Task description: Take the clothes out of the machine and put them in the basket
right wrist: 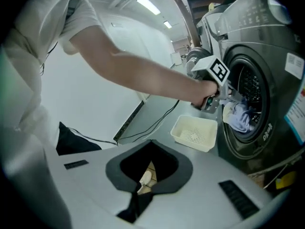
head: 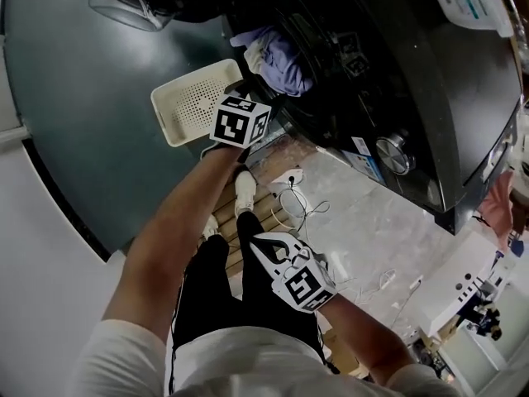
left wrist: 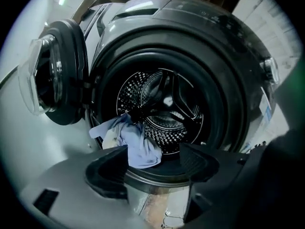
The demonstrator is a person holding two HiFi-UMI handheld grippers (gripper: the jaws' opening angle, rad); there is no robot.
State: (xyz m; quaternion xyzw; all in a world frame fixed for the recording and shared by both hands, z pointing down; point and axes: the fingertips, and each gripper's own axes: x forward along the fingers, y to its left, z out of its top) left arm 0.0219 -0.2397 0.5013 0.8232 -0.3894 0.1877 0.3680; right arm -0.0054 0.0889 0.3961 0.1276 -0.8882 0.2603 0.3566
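Two grippers: left gripper [left wrist: 153,162] spread wide, empty, blue clothes [left wrist: 139,146] at its eleven o'clock on the machine [left wrist: 231,75] rim; right gripper [right wrist: 152,146] clenched on nothing, basket [right wrist: 193,133] at its two o'clock

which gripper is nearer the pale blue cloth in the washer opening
Left. The left gripper is just before the pale blue cloth at the drum mouth; the right gripper hangs back by the person's legs.

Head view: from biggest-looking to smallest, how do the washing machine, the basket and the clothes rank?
1. machine
2. basket
3. clothes, which look only a little smaller than the basket; part of them may be hidden inside the machine.
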